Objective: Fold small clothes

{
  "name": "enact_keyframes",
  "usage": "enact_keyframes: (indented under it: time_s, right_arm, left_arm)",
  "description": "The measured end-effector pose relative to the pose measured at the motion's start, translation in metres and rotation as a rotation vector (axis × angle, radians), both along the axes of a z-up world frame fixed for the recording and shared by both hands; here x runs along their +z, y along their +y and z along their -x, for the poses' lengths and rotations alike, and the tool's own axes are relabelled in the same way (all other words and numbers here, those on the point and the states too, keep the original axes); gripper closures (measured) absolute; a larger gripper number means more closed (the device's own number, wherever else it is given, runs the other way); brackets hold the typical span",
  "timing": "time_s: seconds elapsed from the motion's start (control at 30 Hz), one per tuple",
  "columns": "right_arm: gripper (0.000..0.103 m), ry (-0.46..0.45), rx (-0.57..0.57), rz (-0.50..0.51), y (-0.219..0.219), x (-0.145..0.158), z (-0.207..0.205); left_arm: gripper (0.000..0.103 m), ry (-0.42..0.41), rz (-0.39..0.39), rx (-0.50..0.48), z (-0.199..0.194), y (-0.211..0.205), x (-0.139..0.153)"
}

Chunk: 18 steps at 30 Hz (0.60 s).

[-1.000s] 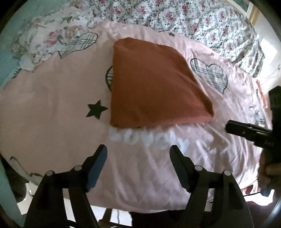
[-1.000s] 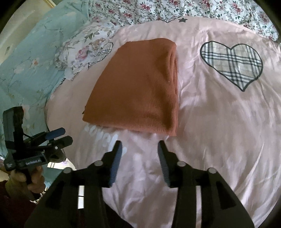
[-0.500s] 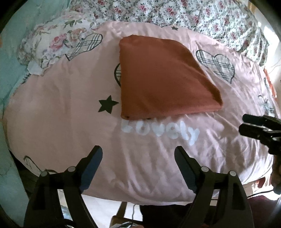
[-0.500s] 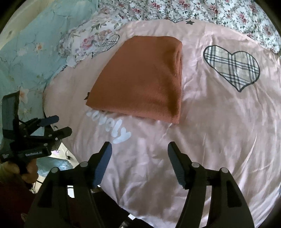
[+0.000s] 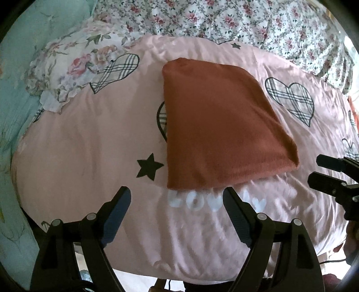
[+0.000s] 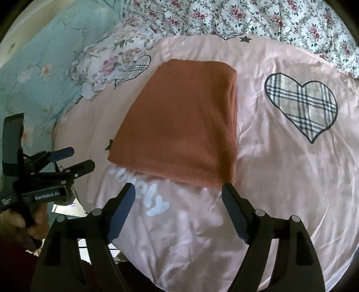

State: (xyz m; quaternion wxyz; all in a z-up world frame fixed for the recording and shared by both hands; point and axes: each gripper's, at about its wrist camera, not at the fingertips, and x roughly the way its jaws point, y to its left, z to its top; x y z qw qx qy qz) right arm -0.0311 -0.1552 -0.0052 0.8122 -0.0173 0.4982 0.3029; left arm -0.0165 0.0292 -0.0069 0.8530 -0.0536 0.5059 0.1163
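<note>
Garment: rust-orange knitted cloth, folded into a thick oblong pad (image 5: 219,125), flat on the pink satin quilt with plaid hearts, black stars and white "Lovely" lettering (image 5: 85,143); near short edge just above the lettering, stacked fold layers showing along the right-hand side in the right wrist view (image 6: 186,125).

Long axis: running away from both tongs, from the near edge by the lettering toward the floral bedding of small red roses on white (image 5: 246,20) at the far side.

Left gripper (image 5: 177,197): jaws spread wide, nothing between them, nothing touched; near edge of the pad just ahead, centred slightly right of the gap.

Right gripper (image 6: 178,194): jaws opening, nothing between them, pads clear of the cloth; tip of the right-hand finger close beside the pad's near right corner, contact not apparent.

Nearer tong: little to choose; right one lined up on the near right corner, left one on the near left part of the edge.

Key relation: pad straight ahead and slightly below both tongs, apart from each.

Stage, as judged: fold looking finished, cloth released; another fold across the long axis, or setting aside, possible.

Other: blue-green flowered sheet (image 6: 40,56) to the left.
</note>
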Motion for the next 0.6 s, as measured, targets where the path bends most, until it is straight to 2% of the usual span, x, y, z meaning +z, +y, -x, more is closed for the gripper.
enact_keyframes:
  time_s: [0.6]
  right_arm:
    - [0.021,-0.007,-0.003,0.014,0.015,-0.003,-0.049]
  left_arm:
    - [0.018,-0.017,-0.048,0.024,-0.049,-0.005,0.003]
